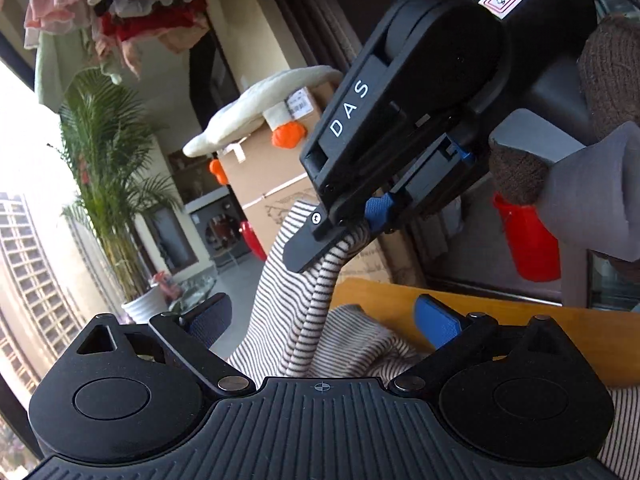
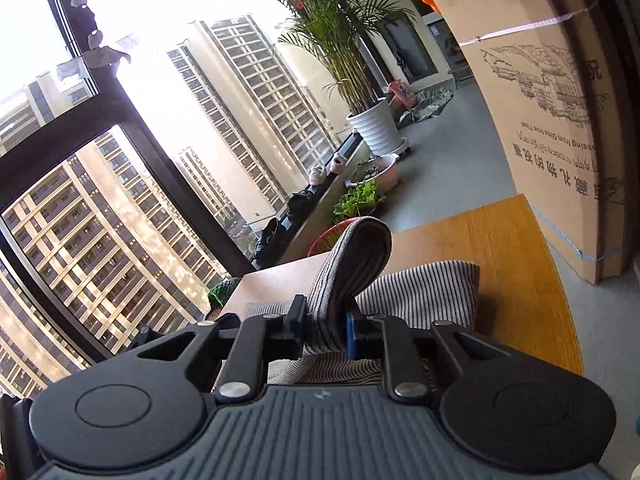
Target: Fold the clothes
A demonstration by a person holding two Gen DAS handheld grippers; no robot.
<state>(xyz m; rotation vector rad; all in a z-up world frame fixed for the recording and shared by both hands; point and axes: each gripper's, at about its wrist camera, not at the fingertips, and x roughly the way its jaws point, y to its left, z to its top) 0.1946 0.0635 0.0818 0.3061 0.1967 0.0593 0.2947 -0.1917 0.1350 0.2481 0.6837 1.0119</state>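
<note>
A black-and-white striped garment [image 1: 296, 300] hangs from my right gripper [image 1: 344, 236], which is shut on its upper edge above the wooden table [image 1: 520, 328]. The cloth drapes down onto the table. My left gripper [image 1: 324, 320] is open and empty, its blue-padded fingers [image 1: 436, 320] spread on either side of the hanging cloth. In the right wrist view my right gripper [image 2: 326, 324] is shut on a folded band of the striped garment [image 2: 352, 256], which loops up between the fingers; more of it lies on the table [image 2: 500, 240].
A large cardboard box [image 2: 560, 100] stands to the right of the table. A potted palm [image 2: 376, 124], shoes and small plants line the window sill. Laundry hangs overhead [image 1: 120, 8]. A red bag [image 1: 528, 240] hangs behind.
</note>
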